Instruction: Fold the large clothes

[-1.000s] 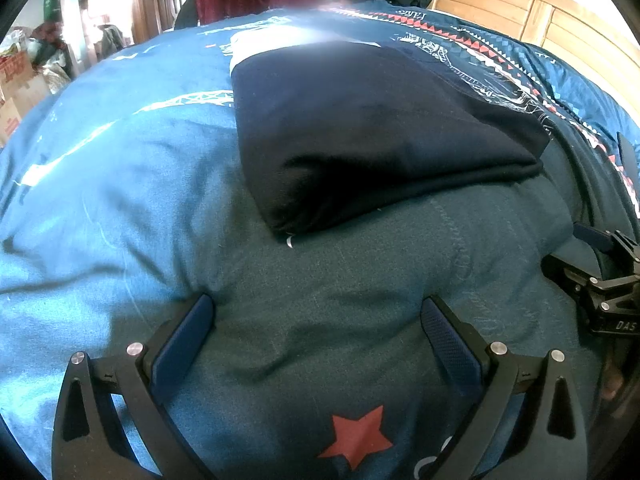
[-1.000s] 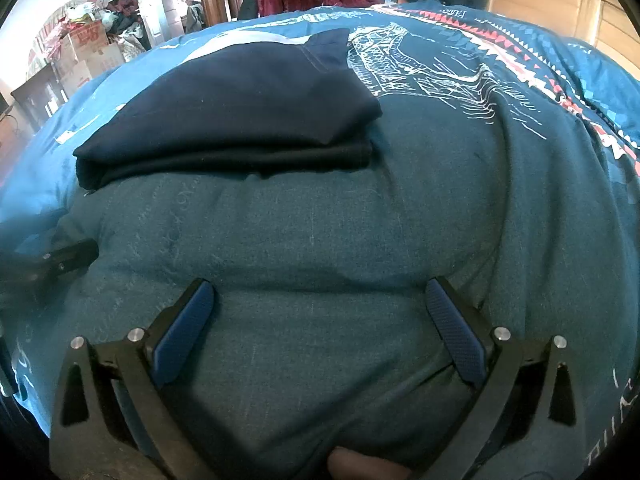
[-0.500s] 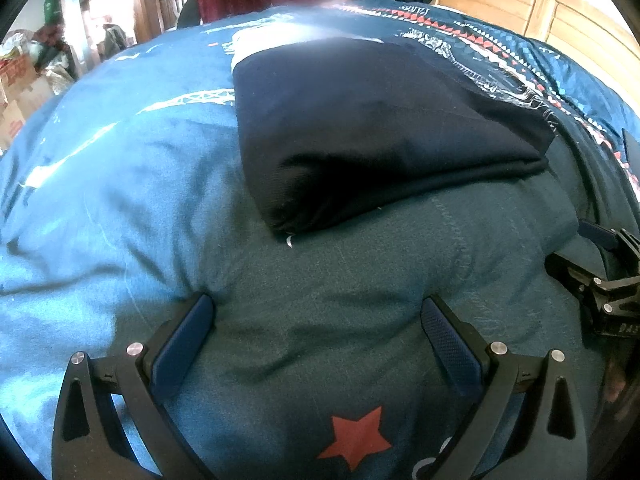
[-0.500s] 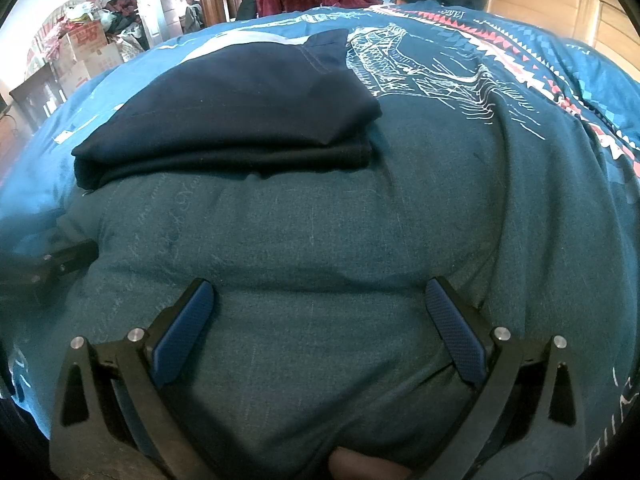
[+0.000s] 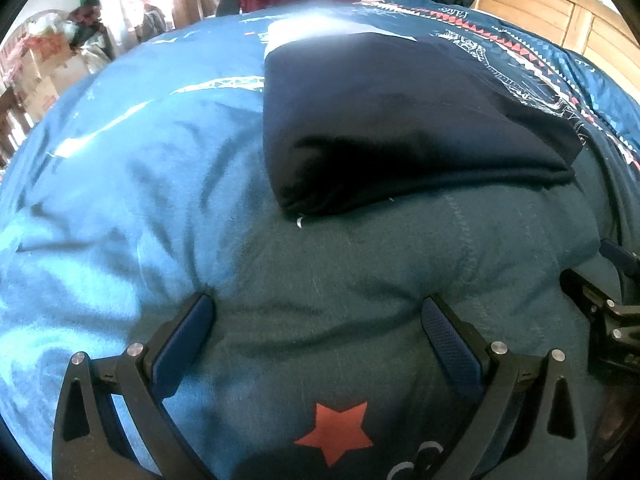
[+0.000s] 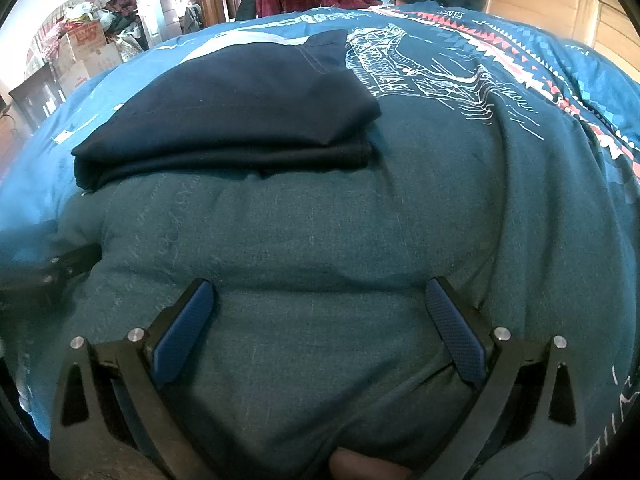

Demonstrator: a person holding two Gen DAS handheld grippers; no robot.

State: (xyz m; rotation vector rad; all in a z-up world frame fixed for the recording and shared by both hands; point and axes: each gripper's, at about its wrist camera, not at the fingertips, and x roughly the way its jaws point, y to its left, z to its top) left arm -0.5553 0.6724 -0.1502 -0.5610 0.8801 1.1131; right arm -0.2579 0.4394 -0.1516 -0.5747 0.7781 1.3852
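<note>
Left gripper (image 5: 316, 320) low over teal garment (image 5: 360, 280) on bed, fingers spread wide. Right gripper (image 6: 318, 304) alongside, likewise low, fingers wide apart. Teal cloth bulges between both finger pairs. Folded navy garment (image 6: 240, 120) lies just beyond.

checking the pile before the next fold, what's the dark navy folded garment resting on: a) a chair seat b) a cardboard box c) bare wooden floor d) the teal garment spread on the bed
d: in the right wrist view the folded navy garment lies flat on top of the teal garment, which is spread over the blue bedspread.
</note>
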